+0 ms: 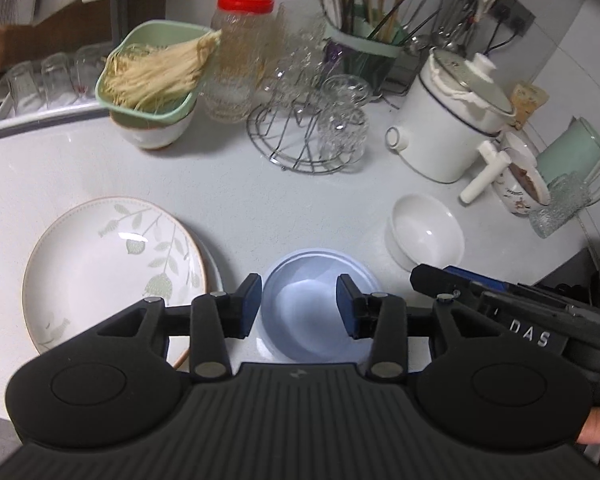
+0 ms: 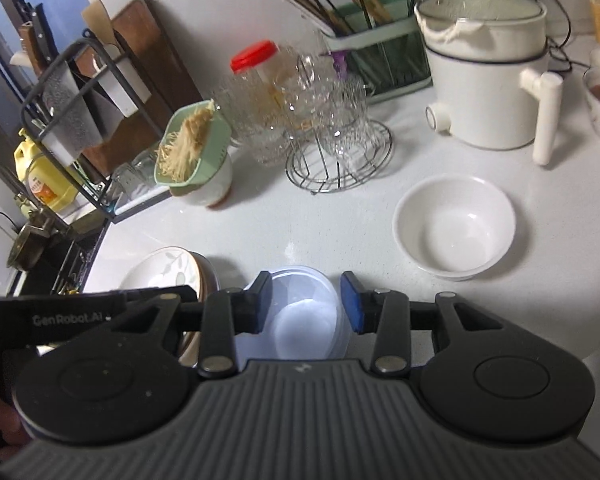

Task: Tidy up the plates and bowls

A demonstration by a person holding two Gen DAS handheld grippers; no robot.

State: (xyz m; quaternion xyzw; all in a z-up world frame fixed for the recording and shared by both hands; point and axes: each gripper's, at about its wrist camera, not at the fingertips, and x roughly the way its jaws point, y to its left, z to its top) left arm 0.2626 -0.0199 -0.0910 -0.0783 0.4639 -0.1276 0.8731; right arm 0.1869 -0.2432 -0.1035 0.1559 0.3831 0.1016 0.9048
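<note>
Translucent round plastic bowl (image 1: 314,312) sits under both spread hand-held grippers (image 1: 298,306) (image 2: 306,304), beside a glossy leaf-patterned plate (image 1: 112,272).

My fingers hung over a white countertop (image 1: 228,184). Between my left fingertips sat a pale blue bowl (image 1: 312,312); left of them lay a leaf-patterned plate (image 1: 112,268), and right of them a white bowl (image 1: 424,232). Beyond my fingertips stood a wire glass rack (image 1: 300,136), a white pot (image 1: 452,128) and a noodle-filled green basket (image 1: 152,80) atop a bowl.
</note>
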